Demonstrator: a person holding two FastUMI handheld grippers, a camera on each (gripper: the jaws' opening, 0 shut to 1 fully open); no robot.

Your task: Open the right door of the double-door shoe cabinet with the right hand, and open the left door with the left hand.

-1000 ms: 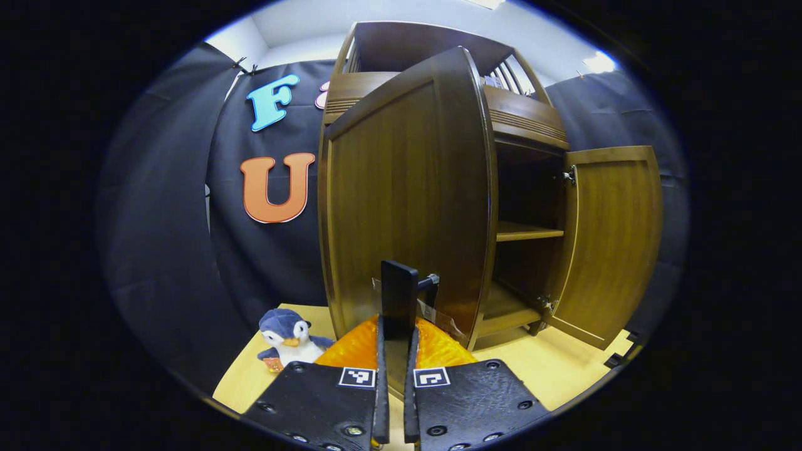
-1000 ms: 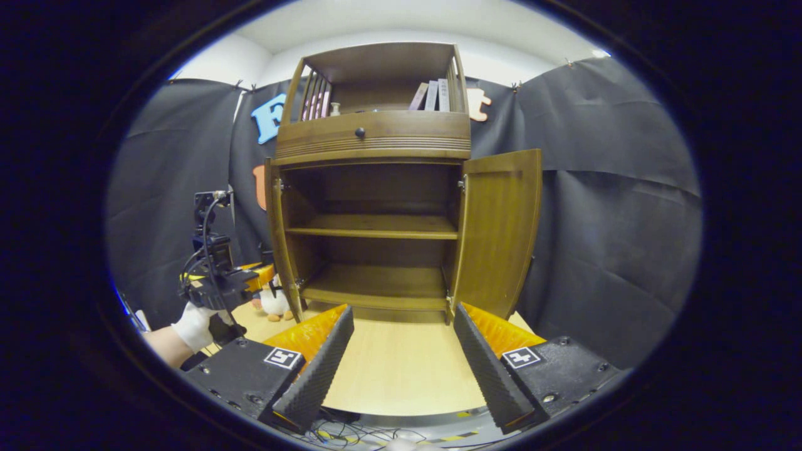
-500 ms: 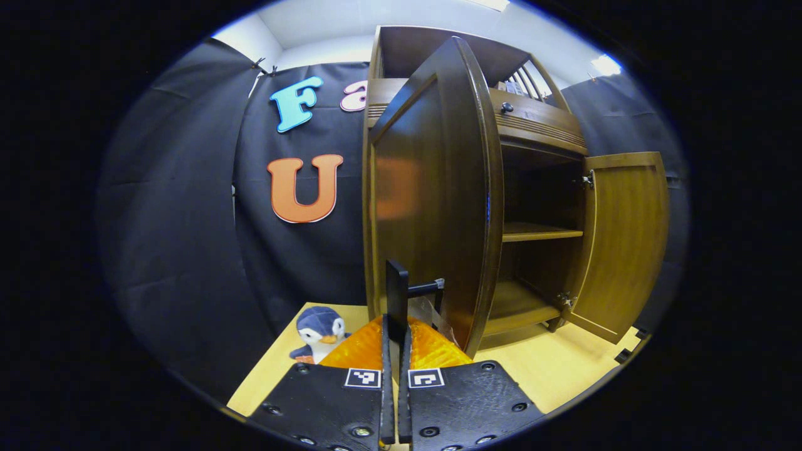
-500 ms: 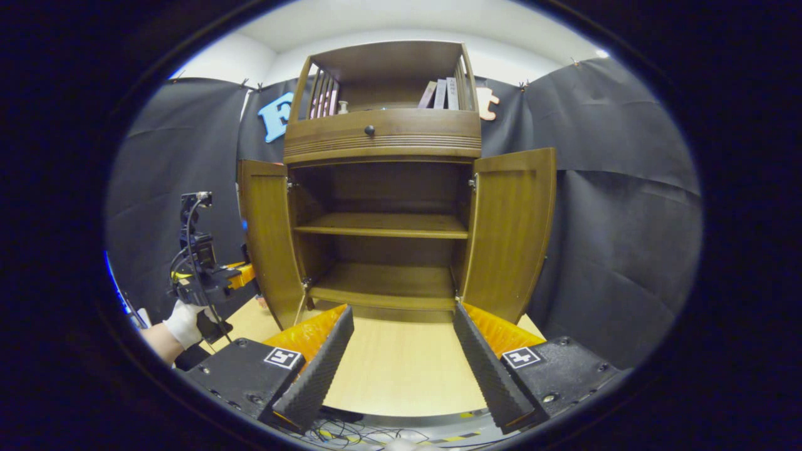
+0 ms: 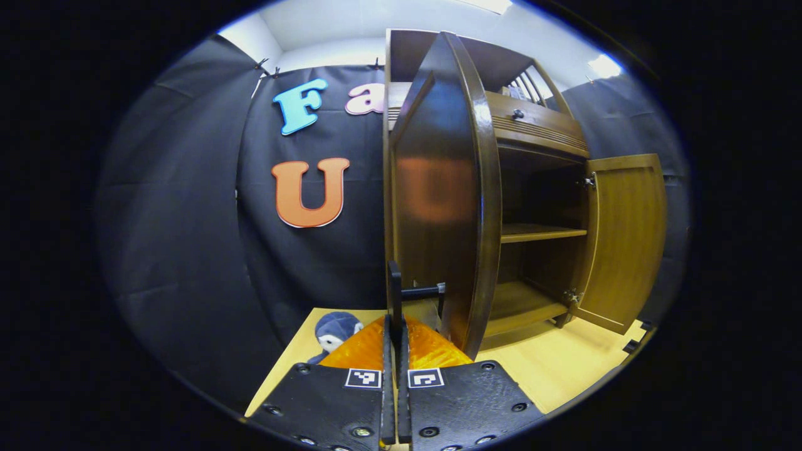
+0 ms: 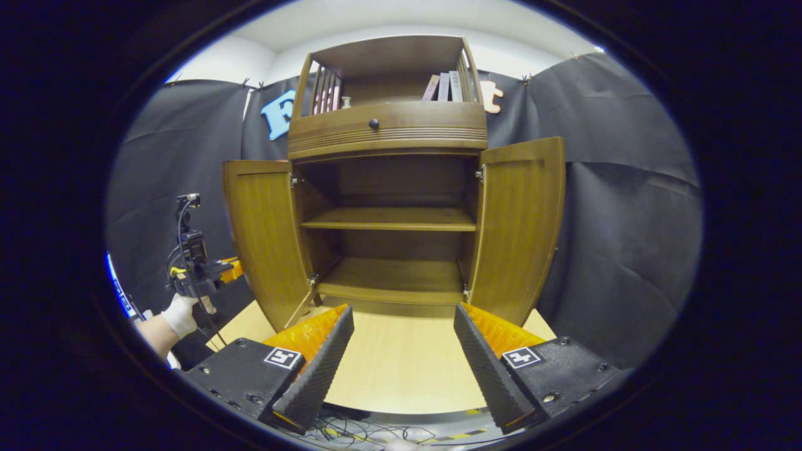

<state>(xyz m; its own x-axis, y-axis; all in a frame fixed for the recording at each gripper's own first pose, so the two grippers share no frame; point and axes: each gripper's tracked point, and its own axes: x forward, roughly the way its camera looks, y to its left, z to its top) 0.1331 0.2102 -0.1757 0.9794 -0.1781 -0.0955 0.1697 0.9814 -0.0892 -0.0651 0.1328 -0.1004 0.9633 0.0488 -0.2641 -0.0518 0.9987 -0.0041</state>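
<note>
STEP: left door (image 5: 438, 207) near full swing | left hand-held gripper (image 5: 393, 326) clamped on door handle (image 5: 395, 294) — I follow the hinge arc, no twisting | right hand-held gripper (image 6: 401, 351) apart, idle; right door (image 6: 520, 219) open.

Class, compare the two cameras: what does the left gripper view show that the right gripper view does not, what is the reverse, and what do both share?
Left gripper view alone: a plush penguin on the table, and the left gripper with jaws closed on the left door's handle.

Right gripper view alone: books on the top shelf, the right gripper with jaws spread, and a gloved hand.

Both: the cabinet with its left door and right door swung open.
</note>
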